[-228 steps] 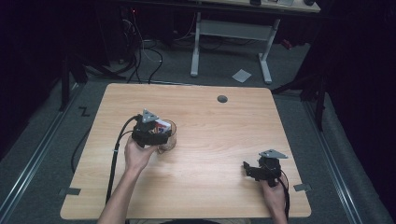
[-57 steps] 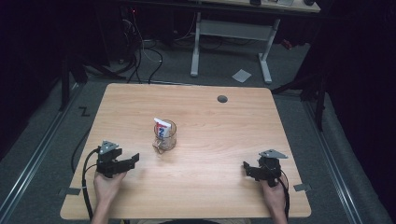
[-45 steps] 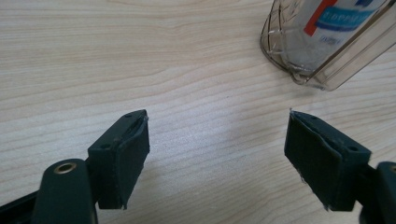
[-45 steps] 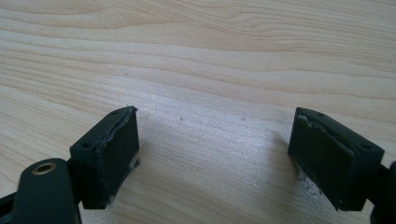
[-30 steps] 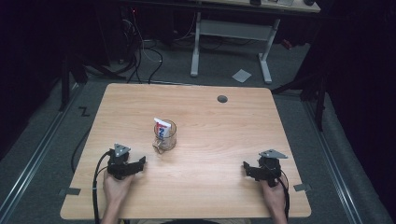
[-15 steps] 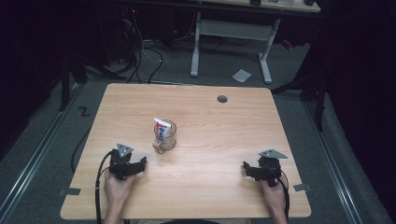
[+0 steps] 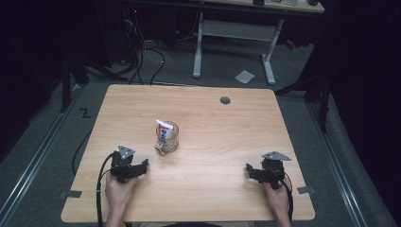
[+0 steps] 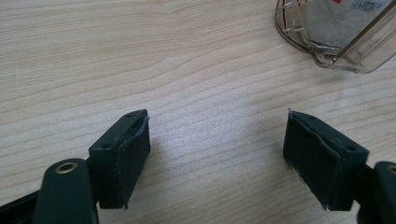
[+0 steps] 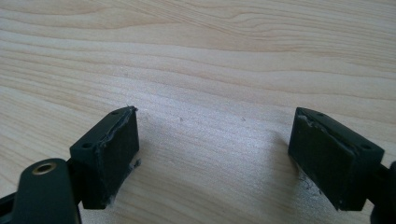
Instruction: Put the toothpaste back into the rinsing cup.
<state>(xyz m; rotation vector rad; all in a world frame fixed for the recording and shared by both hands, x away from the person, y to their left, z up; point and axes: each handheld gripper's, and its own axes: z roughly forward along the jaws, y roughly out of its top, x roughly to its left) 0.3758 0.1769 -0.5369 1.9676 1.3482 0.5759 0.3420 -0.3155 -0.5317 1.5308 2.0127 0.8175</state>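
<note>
A glass mug (image 7: pixel 167 137) stands upright a little left of the middle of the wooden surface (image 7: pixel 227 142). A white tube (image 7: pixel 163 129) with red and blue print stands in it, leaning against the mug's left wall, its top just above the rim. The mug's handle points toward the person's side.

The left claw (image 7: pixel 142 166) lies near the front left of the surface, held by the left hand (image 7: pixel 119 191), its tips aimed at the mug but apart from it. The jaws are spread wide with nothing between them. In the left gripper view the left claw (image 8: pixel 217 154) shows bare wood between its two black pads (image 8: pixel 130 154), and the base of the mug (image 8: pixel 336 32) sits at the top right, beyond the right jaw and not touching it. Part of the tube's print shows through the glass there.

The right claw (image 7: pixel 250 171) lies near the front right, held by the right hand (image 7: pixel 278 201), well apart from the mug. Its tips point left across the surface. In the right gripper view the right claw (image 9: pixel 212 154) is released too: the jaws stand wide with wood grain between them.

A cable (image 7: pixel 100 189) trails from the left claw over the front edge. A small round hole (image 7: pixel 225 100) sits near the far edge of the surface.
</note>
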